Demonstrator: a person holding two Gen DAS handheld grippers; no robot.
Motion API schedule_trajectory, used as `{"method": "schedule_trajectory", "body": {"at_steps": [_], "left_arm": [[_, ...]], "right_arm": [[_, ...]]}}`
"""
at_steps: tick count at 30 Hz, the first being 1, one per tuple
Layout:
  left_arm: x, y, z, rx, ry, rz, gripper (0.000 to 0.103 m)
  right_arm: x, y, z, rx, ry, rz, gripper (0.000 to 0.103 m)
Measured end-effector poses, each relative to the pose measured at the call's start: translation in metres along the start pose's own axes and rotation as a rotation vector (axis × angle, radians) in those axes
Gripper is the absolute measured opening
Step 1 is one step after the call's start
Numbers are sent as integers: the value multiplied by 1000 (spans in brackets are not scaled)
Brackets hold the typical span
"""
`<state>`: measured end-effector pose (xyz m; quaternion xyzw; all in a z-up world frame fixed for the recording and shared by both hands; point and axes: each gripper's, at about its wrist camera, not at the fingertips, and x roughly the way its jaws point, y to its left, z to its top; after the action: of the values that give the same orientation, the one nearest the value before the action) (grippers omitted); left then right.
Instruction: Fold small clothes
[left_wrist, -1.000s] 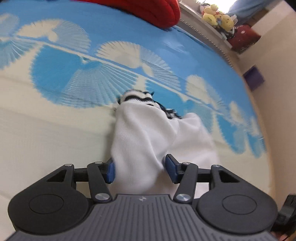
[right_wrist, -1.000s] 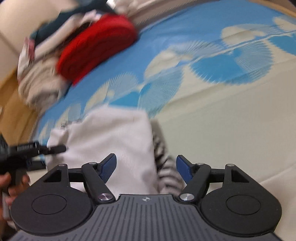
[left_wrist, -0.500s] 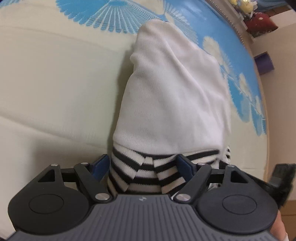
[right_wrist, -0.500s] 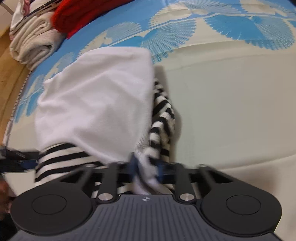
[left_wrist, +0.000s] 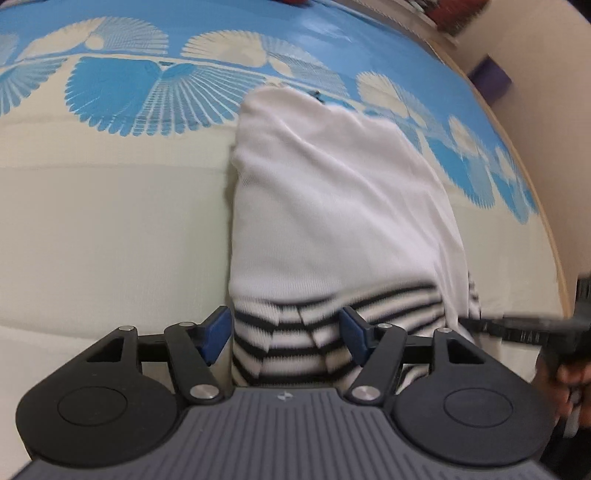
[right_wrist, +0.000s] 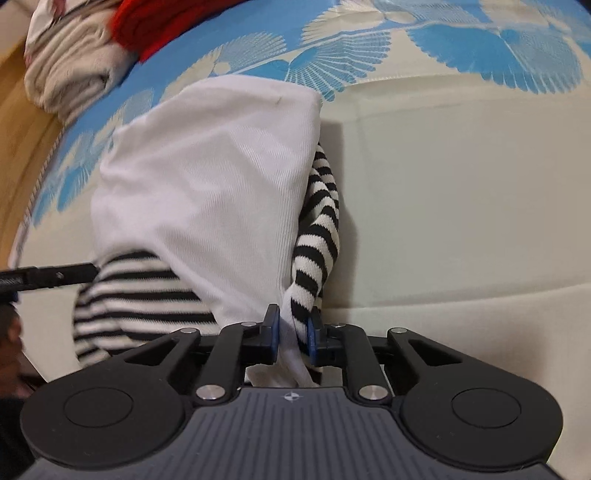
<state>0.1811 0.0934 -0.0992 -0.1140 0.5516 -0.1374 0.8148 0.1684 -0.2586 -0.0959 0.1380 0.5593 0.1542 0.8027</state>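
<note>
No readable text, number or brand is found in either view. A small emblem mark (a cross-like logo, no letters) is seen on the left gripper (left_wrist: 283, 339) body's ribbed top edge, and the same on the right gripper (right_wrist: 293, 334).

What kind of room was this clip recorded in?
Probably a bedroom at home. The white garment lies on a wide, soft surface under a blue and cream fan-patterned cover, most likely a bed. Folded laundry is piled at its far edge, beside a wooden floor.
</note>
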Motion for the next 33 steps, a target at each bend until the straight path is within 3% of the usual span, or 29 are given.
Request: {"method": "schedule_trajectory", "body": {"at_steps": [4,9,12,13,14,15,16,17,20,24,27,30,33], "left_arm": [[2,-2,-8,69,7,50,78],[0,-1,-16,108,-1,105,79],[-15,-17,-24,201,-51,265,80],[-20,-23,-26,239,-60,340,80],[-28,-30,-29,277,-78,408,80],[-41,-36,-33,311,-118,451,81],[-53,-41,-37,322,-156,459,83],[-67,-45,-41,319,-194,458,88],[-106,-58,-63,242,-309,427,98],[-129,-89,-103,178,-401,396,102],[-124,-109,-135,139,-425,355,102],[-109,-119,-159,111,-399,383,102],[-100,-128,-167,126,-392,397,102]], "right_arm": [[1,0,-3,-37,10,-74,17],[-8,5,-6,-64,-16,-125,17],[-35,13,-8,-74,-127,-183,20],[-52,16,-8,-67,-182,-207,28],[-67,20,-9,-61,-234,-223,44],[-84,24,-13,-61,-295,-232,55],[-105,30,-20,-71,-371,-234,72],[-121,35,-28,-82,-425,-230,81],[-158,45,-61,-100,-553,-178,93],[-164,52,-114,-83,-633,-191,95],[-158,66,-135,-72,-615,-192,95],[-147,86,-153,-143,-563,-269,95],[-140,96,-158,-188,-531,-273,95]]}}
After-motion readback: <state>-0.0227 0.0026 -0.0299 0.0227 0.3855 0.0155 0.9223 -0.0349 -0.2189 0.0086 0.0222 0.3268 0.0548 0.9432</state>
